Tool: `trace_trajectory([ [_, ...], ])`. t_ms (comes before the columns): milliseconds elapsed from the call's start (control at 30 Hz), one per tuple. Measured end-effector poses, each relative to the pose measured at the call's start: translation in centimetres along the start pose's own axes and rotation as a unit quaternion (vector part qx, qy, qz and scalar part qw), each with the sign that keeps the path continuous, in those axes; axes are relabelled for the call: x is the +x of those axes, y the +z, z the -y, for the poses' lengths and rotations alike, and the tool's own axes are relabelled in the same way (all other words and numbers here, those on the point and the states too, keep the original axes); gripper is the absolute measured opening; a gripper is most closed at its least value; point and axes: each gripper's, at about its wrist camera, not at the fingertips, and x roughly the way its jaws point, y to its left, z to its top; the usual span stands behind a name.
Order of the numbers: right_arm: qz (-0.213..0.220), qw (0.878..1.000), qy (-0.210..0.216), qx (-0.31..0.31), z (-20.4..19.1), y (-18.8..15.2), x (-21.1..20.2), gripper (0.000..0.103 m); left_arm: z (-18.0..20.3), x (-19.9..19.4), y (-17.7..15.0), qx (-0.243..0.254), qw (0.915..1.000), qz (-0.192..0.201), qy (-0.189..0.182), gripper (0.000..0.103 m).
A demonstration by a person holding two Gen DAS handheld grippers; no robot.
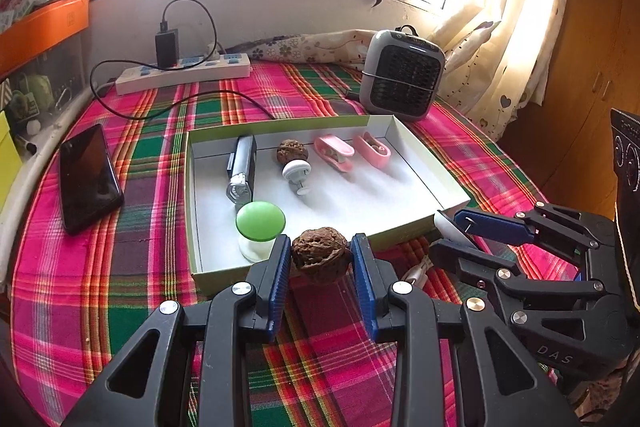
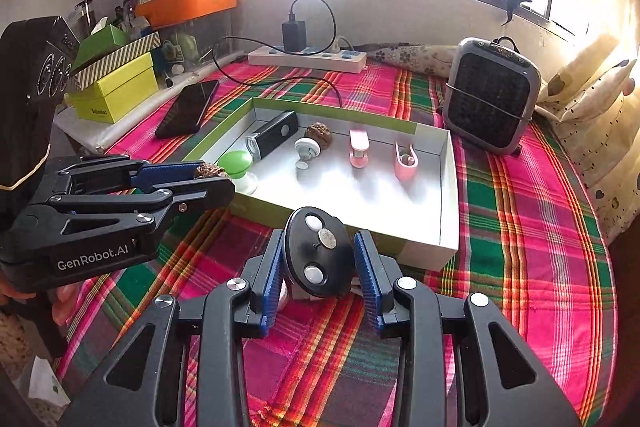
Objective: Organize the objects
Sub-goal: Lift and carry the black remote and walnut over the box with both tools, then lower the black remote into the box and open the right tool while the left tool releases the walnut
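Clamping a walnut (image 1: 320,259) between its blue pads, the left gripper (image 1: 320,263) hung just short of the near wall of the box (image 1: 416,143), with the nut clear of the plaid cloth (image 1: 160,131). To its right the right gripper (image 2: 319,259) was shut on a black oval piece (image 2: 318,251) bearing two white buttons and a metal disc, its pads pressed to either side; something white showed under it, too hidden to tell.

Beyond the left gripper's tips, inside the box, a green knob (image 1: 260,221) on a clear base stood nearest, against the near-left corner. Farther in lay a flashlight (image 1: 242,167), then to its right a second walnut (image 1: 292,151) with a white pin (image 1: 297,175) touching its near side. Two pink clips (image 1: 334,153) lay farther right, side by side and slightly apart, toward the far wall. The box floor ahead of the right gripper was bare white.

Left of the box a phone (image 1: 88,179) lay face up on the cloth. Past the box's far wall a power strip (image 1: 184,75) sat with a black charger plugged in, its cable looping across the cloth, and a small grey heater (image 1: 402,75) stood at the box's far-right corner.
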Motion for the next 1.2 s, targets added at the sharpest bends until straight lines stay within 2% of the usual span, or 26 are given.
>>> trace_trajectory([
  [567, -0.004, 1.0, 0.009, -0.006, 1.7, 4.2, 4.2, 0.036, -1.3, 2.5, 1.6, -0.011, 0.9999, -0.005, 0.01, 0.029],
  [1200, -0.034, 0.999, 0.022, -0.007, 2.5, 5.8, 8.8, 0.036, -1.0, 4.5, 2.7, -0.008, 0.9999, -0.007, 0.006, 0.029],
])
